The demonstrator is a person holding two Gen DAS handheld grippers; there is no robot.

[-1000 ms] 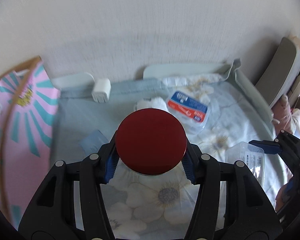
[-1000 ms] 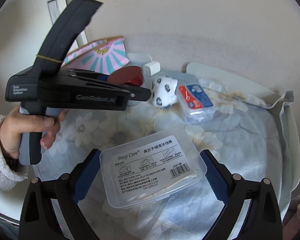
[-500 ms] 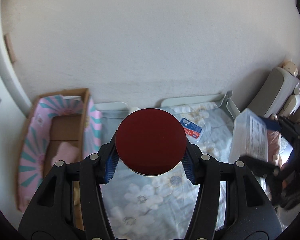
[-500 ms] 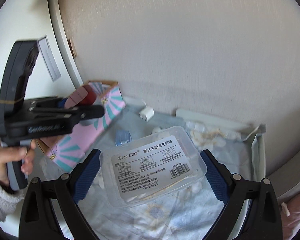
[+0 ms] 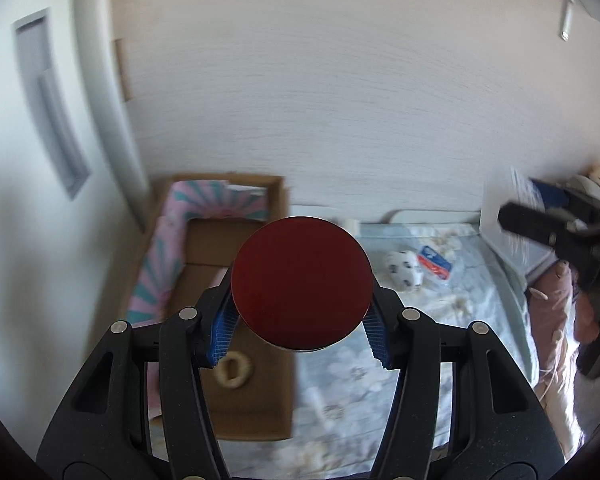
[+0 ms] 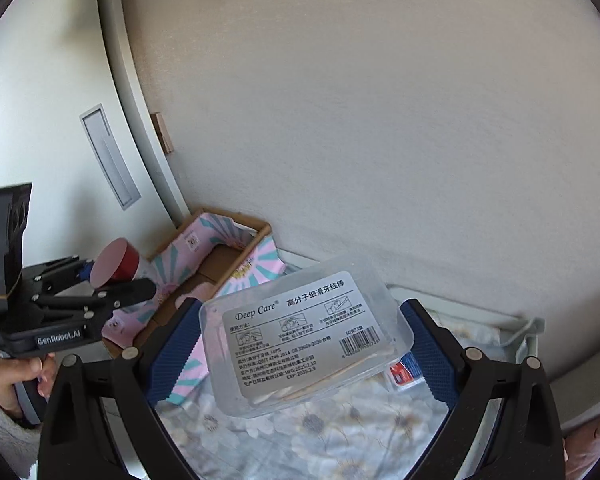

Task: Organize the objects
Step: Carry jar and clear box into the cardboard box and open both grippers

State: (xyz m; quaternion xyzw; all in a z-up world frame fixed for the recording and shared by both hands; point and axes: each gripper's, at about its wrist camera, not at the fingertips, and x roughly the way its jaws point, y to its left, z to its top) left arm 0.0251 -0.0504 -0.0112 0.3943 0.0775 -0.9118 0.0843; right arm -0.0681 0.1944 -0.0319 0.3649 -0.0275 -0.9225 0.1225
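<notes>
the left gripper [image 5: 300, 322] clamps a red round tin [image 5: 301, 285] above the cardboard box [image 5: 256, 392]. the right gripper [image 6: 300, 354] pinches a clear floss-pick box [image 6: 300, 336] over the floral sheet [image 6: 300, 436]; farther off lie a spotted ball [image 5: 404, 272] and a red-blue pack [image 5: 434, 262].

A pale textured wall [image 6: 380, 128] fills the background, lit by soft daylight. At the left stands a white door frame [image 5: 100, 120] with a grey recessed panel [image 5: 52, 108] beside it. Below lies a bed [image 5: 420, 344] under a light blue flowered sheet, its far edge against the wall.
</notes>
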